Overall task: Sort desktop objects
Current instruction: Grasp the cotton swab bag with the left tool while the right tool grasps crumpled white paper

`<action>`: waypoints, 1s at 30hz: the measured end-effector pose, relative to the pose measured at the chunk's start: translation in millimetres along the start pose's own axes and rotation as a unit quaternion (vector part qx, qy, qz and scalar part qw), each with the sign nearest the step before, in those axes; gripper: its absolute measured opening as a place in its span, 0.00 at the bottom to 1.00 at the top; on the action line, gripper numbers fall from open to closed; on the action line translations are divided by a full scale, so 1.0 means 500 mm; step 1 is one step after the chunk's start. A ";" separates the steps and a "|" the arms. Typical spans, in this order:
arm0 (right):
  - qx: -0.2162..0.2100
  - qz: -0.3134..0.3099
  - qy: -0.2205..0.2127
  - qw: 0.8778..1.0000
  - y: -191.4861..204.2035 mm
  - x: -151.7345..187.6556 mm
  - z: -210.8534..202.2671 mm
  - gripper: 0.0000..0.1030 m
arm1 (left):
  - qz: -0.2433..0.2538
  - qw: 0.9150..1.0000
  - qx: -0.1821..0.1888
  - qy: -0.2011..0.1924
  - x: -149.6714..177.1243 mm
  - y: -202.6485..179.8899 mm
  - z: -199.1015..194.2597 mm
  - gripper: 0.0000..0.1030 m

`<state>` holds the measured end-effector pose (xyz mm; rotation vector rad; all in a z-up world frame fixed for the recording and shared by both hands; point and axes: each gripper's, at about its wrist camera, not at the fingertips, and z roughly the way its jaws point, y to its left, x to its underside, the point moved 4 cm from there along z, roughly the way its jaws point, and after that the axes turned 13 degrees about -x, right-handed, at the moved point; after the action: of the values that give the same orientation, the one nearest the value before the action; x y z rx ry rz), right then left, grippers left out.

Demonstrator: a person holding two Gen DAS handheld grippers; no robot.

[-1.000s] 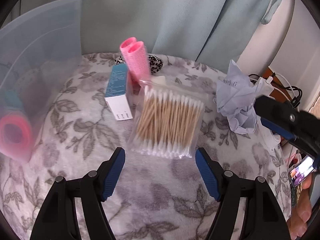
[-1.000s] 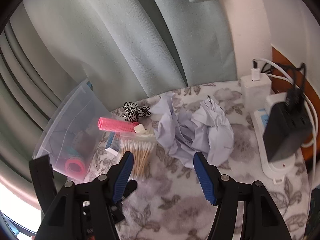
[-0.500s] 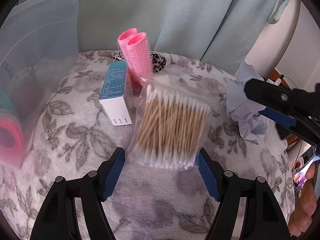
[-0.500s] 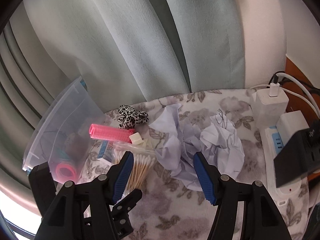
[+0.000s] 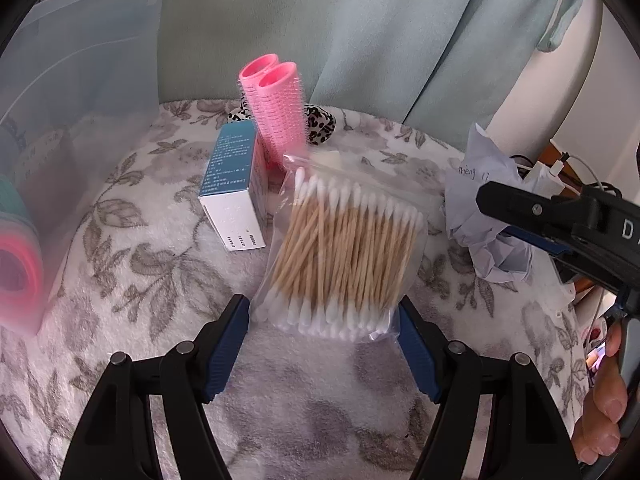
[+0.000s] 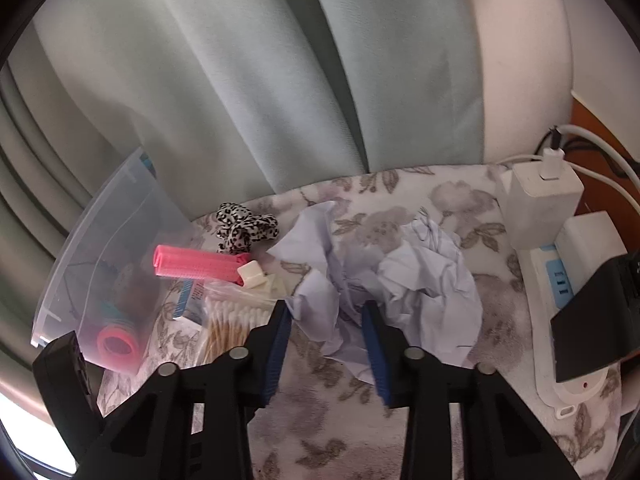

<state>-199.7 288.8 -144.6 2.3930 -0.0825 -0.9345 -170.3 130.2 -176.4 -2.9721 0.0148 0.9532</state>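
Note:
A clear bag of cotton swabs [image 5: 340, 248] lies on the floral cloth, its near end between the fingertips of my left gripper [image 5: 322, 320], which is open. Behind the bag stand a blue-and-white box [image 5: 234, 188], two pink hair rollers [image 5: 276, 104] and a leopard scrunchie [image 5: 320, 124]. My right gripper [image 6: 325, 316] has its fingers narrowed onto a fold of the crumpled pale paper [image 6: 424, 280], pressing it from both sides. The paper [image 5: 492, 216] still rests on the cloth. The swab bag [image 6: 232, 316] sits just left of the right gripper.
A clear plastic bin [image 5: 80, 100] stands at the left with a pink roller [image 5: 16, 276] inside. At the right are a power strip [image 6: 560, 280], a white charger [image 6: 540, 200], a black adapter [image 6: 592, 320] and cables. A curtain hangs behind. A hand [image 5: 600, 400] holds the right gripper.
The right gripper moved forward over the crumpled paper and its fingers closed to about half their gap. The left gripper advanced until the swab bag's end lay between its fingertips.

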 end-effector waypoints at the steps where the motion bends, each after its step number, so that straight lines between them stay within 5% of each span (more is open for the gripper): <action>1: 0.001 0.001 -0.001 1.000 -0.001 0.001 -0.002 0.35 | -0.002 1.000 0.001 0.000 0.001 0.001 0.000 0.71; 15: 0.007 0.004 -0.012 1.000 0.010 0.007 -0.043 0.28 | -0.018 1.000 0.006 0.006 0.018 0.021 -0.010 0.52; 30: 0.000 0.009 -0.024 1.000 0.037 0.032 -0.109 0.27 | -0.043 0.999 0.019 0.017 0.062 0.056 -0.046 0.46</action>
<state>-150.2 295.8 -111.9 2.3675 -0.1211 -0.9836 -132.1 101.8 -175.9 -2.9267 -0.0919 0.8836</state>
